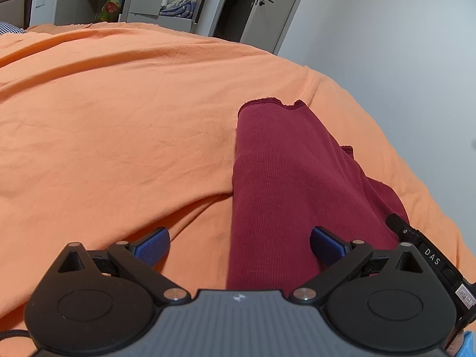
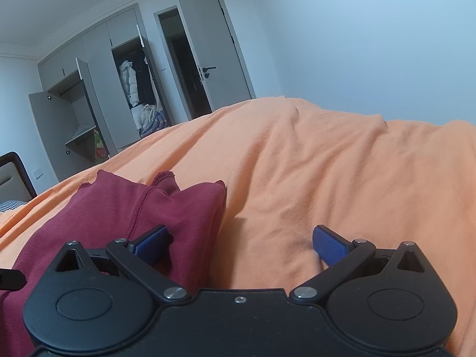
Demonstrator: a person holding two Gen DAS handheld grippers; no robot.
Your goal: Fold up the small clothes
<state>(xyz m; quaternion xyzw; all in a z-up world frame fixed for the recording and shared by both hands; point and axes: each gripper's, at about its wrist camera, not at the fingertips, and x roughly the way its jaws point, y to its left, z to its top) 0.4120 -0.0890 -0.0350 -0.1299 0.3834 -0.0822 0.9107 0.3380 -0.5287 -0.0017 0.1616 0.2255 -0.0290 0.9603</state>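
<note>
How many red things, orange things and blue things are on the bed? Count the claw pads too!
Red: 1, the dark red garment
Orange: 1, the bed sheet
Blue: 4, two pads on the left claw and two pads on the right claw
Total: 6

Both grippers sit low and level, side by side — the left gripper (image 1: 239, 245) with its blue-padded fingers (image 1: 327, 245) spread wide, the right gripper (image 2: 239, 244) likewise agape — neither clasps anything.
</note>
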